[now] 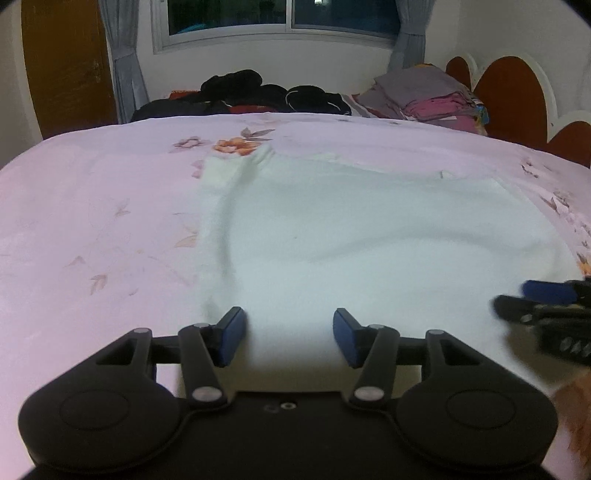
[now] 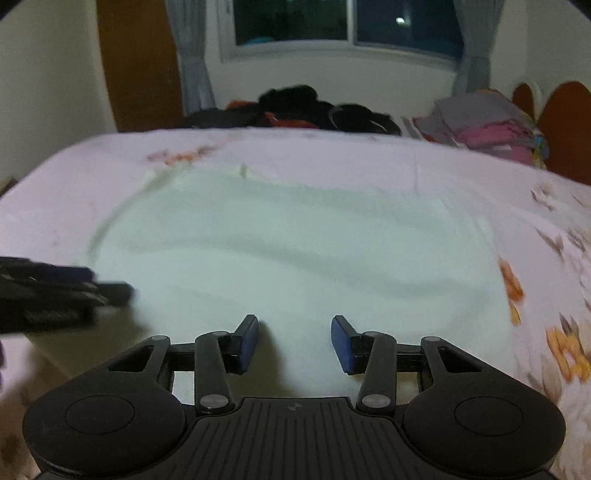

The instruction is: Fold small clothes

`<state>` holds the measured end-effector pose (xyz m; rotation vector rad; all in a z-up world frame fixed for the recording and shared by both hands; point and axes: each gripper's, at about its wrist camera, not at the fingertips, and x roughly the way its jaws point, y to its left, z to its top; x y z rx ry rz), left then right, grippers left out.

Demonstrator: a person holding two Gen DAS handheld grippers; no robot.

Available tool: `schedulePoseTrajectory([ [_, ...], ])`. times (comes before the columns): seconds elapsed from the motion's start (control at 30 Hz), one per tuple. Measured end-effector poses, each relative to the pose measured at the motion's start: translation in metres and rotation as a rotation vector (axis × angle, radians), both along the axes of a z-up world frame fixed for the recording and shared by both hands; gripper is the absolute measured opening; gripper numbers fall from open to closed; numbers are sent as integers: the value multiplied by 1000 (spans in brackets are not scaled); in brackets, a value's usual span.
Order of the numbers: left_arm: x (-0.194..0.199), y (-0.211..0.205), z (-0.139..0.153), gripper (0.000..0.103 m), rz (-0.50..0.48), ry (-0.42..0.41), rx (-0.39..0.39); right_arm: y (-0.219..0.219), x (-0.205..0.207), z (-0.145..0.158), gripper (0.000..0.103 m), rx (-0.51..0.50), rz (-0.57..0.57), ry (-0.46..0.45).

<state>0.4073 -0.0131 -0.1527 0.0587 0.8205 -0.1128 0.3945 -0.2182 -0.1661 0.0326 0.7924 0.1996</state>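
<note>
A white garment [image 1: 351, 229] lies spread flat on the pink flowered bed sheet [image 1: 92, 203], with a soft crease along its left side. My left gripper [image 1: 290, 332] hovers over the garment's near left part, its blue pads [image 1: 232, 336] apart with only flat cloth showing between them. My right gripper [image 2: 295, 339] stands the same way over the near middle of the garment [image 2: 295, 251], pads apart and nothing pinched. Each gripper shows blurred at the edge of the other's view: the right gripper [image 1: 543, 306] and the left gripper [image 2: 74, 291].
A heap of dark clothes [image 1: 258, 92] lies at the far edge of the bed. A folded stack of grey and pink clothes [image 1: 424, 96] sits at the far right by the brown headboard [image 1: 513, 92]. A wooden door [image 1: 66, 66] and a curtained window [image 1: 288, 18] stand behind.
</note>
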Motion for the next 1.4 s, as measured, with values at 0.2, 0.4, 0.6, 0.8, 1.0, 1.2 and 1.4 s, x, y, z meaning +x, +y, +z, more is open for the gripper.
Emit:
schedulePoseTrajectory([
  [0.2, -5, 6, 2, 54, -6, 8, -8, -29, -22, 1, 44, -23, -111, 24],
  [0.4, -11, 8, 4, 54, -8, 21, -9, -33, -36, 3, 44, -47, -162, 26],
  [0.6, -8, 9, 7, 54, -2, 42, -17, -30, -43, 7, 44, -52, -175, 28],
  [0.8, -13, 12, 16, 54, 20, 74, -63, -24, -42, 1, 44, -95, -175, 42],
  [1.0, -24, 27, 28, 64, 38, 111, -177, -19, -45, 22, 44, 15, -181, 19],
  [1.2, -42, 47, 25, 64, 99, 191, -309, 1, -45, 33, 44, 41, -121, -4],
  [1.4, -56, 59, 8, 64, 163, 270, -429, 12, -45, 32, 44, 62, -97, 5],
])
